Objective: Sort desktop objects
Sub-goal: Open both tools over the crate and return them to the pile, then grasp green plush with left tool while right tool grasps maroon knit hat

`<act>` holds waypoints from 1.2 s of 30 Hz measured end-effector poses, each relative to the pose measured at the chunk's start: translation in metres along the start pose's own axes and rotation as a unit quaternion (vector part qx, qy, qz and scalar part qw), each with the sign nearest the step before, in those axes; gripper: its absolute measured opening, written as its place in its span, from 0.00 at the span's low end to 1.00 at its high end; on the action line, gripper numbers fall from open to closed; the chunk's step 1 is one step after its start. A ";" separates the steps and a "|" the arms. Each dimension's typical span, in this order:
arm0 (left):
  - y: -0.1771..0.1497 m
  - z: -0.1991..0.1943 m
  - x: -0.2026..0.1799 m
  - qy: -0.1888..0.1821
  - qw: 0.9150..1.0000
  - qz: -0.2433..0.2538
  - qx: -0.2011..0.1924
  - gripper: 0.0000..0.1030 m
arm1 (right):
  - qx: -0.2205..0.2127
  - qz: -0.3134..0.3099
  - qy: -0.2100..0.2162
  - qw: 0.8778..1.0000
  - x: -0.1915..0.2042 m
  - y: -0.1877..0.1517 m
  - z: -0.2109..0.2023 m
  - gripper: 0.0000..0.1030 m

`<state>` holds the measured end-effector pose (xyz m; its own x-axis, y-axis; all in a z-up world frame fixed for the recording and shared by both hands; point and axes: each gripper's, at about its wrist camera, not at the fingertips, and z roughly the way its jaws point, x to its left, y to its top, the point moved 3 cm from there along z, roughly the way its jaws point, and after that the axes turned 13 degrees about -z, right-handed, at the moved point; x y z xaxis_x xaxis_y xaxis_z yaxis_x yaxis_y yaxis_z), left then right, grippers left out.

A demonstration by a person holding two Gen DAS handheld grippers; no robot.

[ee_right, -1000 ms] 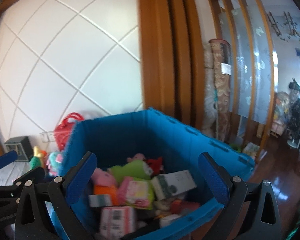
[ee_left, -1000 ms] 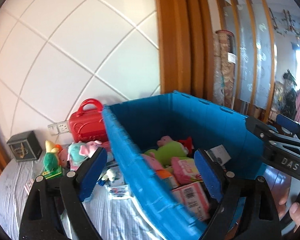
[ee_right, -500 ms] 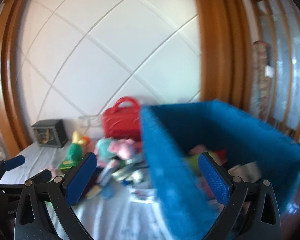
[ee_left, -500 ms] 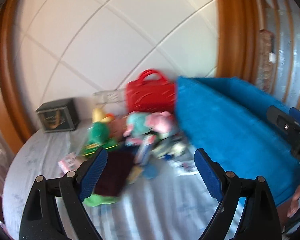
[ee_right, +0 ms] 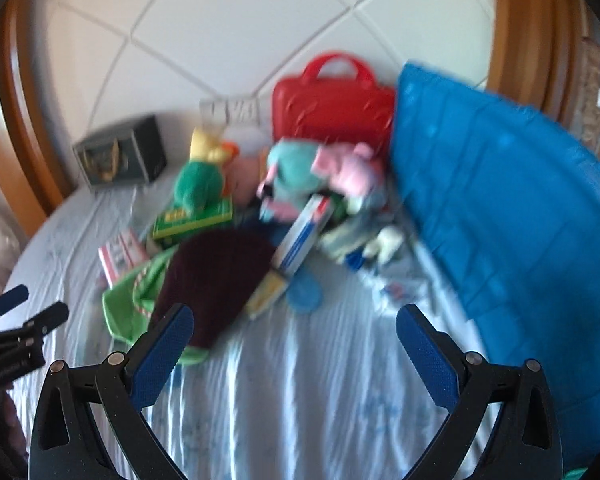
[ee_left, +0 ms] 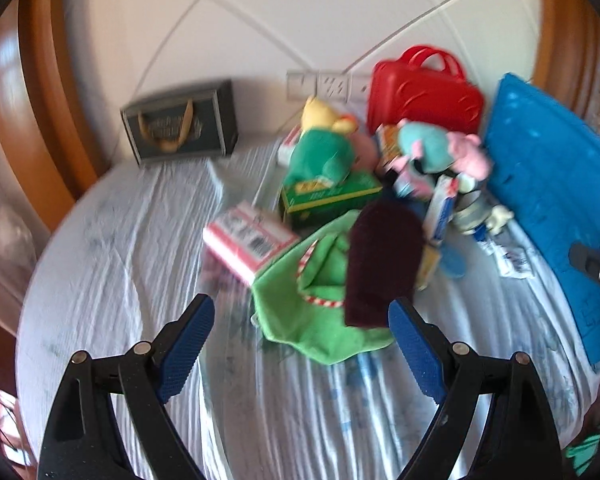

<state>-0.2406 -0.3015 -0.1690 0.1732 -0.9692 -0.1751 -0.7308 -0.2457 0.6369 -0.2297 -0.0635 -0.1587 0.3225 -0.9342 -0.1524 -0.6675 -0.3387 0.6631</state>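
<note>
Item: my left gripper [ee_left: 296, 344] and right gripper [ee_right: 294, 346], jaws wide, holding nothing, angled down over the bench [ee_left: 132, 248] to choose a pick. Unsorted heap: maroon cloth [ee_left: 382, 264] atop green cloth [ee_left: 284, 300], beside the blue bin [ee_left: 556, 184] meant to receive them.

Light: daylight is washing the white wall panels [ee_left: 300, 20] bright and even.
Glare: the wooden frame [ee_left: 4, 80] is gleaming at upper left.
Blur: motion smear is softening both views, the right wrist view more.
Distortion: fisheye is bowing lines near the edges; corners are going black.
Shadows: faint.
</note>
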 end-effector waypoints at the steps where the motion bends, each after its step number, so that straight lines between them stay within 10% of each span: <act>1: -0.001 0.014 0.007 0.002 1.000 -0.007 0.014 0.87 | 0.013 -0.003 0.007 1.000 0.007 -0.001 0.011 1.00; 22: 0.023 0.159 0.055 0.015 0.994 0.004 0.104 0.87 | 0.159 -0.038 0.102 0.981 0.122 0.035 0.210 1.00; 29: -0.002 0.172 0.014 -0.036 0.987 0.040 0.154 0.87 | 0.190 0.016 0.113 0.975 0.079 0.005 0.226 1.00; 36: -0.006 0.178 -0.047 -0.058 0.982 0.092 0.154 0.87 | 0.211 0.067 0.037 0.975 0.001 -0.028 0.212 1.00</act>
<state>-0.3624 -0.2518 -0.2985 -0.0434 -0.9839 -0.1735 -0.9104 -0.0326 0.4124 -0.3532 -0.0786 -0.3323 0.2510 -0.9677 -0.0220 -0.9183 -0.2453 0.3108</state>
